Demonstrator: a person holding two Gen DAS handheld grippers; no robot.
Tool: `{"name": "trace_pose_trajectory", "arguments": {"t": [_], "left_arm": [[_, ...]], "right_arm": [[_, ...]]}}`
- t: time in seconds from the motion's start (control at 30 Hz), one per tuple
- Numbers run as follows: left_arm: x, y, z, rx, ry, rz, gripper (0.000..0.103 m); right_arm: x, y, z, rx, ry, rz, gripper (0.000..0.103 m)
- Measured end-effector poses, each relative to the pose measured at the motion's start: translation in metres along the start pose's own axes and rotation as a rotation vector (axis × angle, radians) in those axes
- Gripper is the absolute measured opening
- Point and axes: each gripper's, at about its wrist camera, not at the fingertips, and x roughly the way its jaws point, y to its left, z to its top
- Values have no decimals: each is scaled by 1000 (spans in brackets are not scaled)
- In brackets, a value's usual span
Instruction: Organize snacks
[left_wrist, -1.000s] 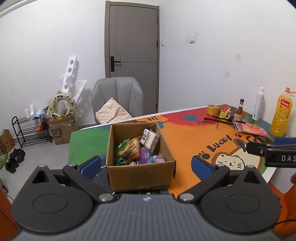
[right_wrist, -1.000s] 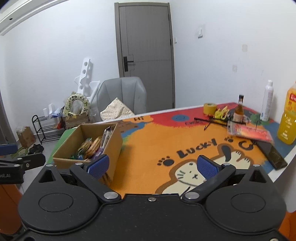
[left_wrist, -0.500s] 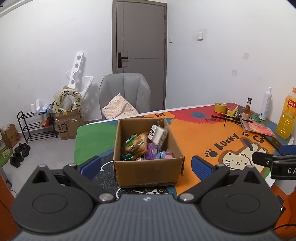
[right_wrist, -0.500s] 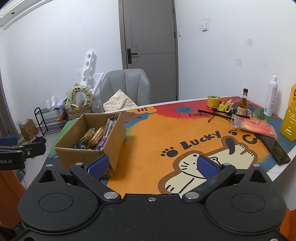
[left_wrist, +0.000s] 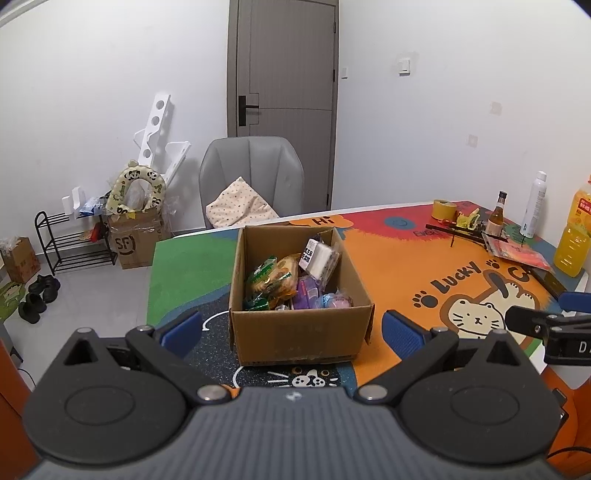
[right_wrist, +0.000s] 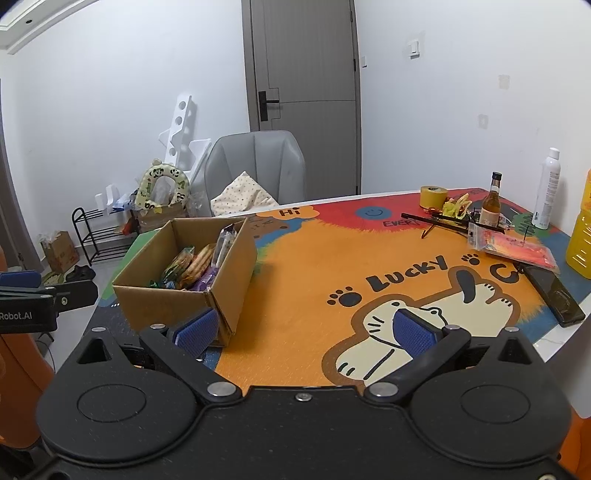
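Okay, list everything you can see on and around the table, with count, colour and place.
Cardboard box: one, brown, near table edge, open.
Snack packets: several, mixed colours, inside box.
Cartoon cat table mat: one, mostly orange, covering table.
Tape roll: one, yellow, far right.
Small glass bottle: one, brown, far right.
Spray bottle: one, white, right edge.
Juice bottle: one, orange, right edge.
Phone: one, black, right edge.
Chair: one, grey, behind table.
Left gripper: open, before box.
Right gripper: open, above mat.

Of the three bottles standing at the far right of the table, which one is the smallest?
The brown glass bottle with the dark cap, beside the yellow tape roll. The white spray bottle is taller and slimmer; the orange juice bottle is far bulkier.
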Motion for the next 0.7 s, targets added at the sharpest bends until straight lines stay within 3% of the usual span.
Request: {"name": "trace_pose_trajectory", "arguments": {"t": [0.7], "left_arm": [[0, -1, 1, 2, 1, -4, 103]], "right_arm": [[0, 1, 0, -4, 0, 5, 103]]}}
